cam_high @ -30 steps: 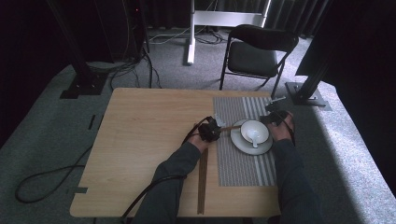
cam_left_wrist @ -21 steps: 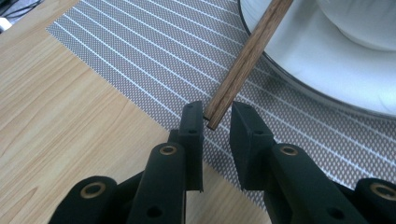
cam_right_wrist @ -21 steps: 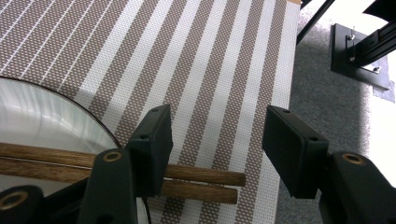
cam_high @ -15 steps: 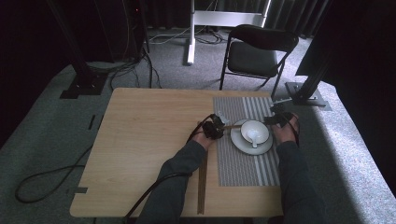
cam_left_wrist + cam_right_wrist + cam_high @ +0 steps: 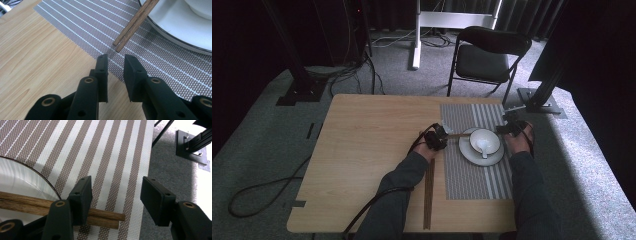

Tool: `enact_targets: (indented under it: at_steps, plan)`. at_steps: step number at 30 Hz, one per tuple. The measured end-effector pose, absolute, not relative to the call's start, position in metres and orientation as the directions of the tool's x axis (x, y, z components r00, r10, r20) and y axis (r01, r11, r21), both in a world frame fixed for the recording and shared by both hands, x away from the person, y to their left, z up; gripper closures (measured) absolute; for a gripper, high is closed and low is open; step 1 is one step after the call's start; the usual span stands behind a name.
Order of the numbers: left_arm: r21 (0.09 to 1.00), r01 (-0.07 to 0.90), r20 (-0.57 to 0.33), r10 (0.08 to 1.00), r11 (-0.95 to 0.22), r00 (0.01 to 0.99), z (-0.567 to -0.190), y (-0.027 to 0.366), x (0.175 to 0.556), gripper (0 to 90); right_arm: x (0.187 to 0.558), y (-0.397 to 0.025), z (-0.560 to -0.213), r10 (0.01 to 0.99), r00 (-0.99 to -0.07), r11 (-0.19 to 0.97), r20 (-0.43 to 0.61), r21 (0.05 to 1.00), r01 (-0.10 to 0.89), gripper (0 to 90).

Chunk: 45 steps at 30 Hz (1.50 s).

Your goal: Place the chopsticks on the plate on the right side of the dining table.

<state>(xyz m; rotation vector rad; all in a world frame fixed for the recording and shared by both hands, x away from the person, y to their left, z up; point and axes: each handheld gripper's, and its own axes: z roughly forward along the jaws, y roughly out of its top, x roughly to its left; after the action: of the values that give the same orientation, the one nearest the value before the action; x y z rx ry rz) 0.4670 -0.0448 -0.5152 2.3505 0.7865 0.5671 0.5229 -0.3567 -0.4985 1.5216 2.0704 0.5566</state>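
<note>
The chopsticks [image 5: 62, 208] lie across the plate [image 5: 472, 154] on the striped mat [image 5: 82, 27]. The right gripper [image 5: 116, 195] has wide jaws, one chopstick end between them. The left gripper [image 5: 115, 66] has narrow, empty jaws, the other end just ahead.

Wooden chopsticks [image 5: 50, 207]; glossy plate [image 5: 180, 27].
</note>
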Motion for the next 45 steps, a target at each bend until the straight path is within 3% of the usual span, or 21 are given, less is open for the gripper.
enact_targets:
  at_steps: [8, 45]
  plan:
    - [0.644, 0.405, 0.195, 0.652, -0.648, 0.733, -0.518, -0.051, 0.470, 78.0, 0.520, -0.357, -0.500, 0.957, -0.247, 0.288, -0.152, 0.596, 0.750, 41.8]
    - [0.655, 0.417, 0.191, 0.673, -0.630, 0.715, -0.514, -0.057, 0.475, 72.6, 0.516, -0.361, -0.502, 0.953, -0.256, 0.303, -0.165, 0.590, 0.748, 41.7]
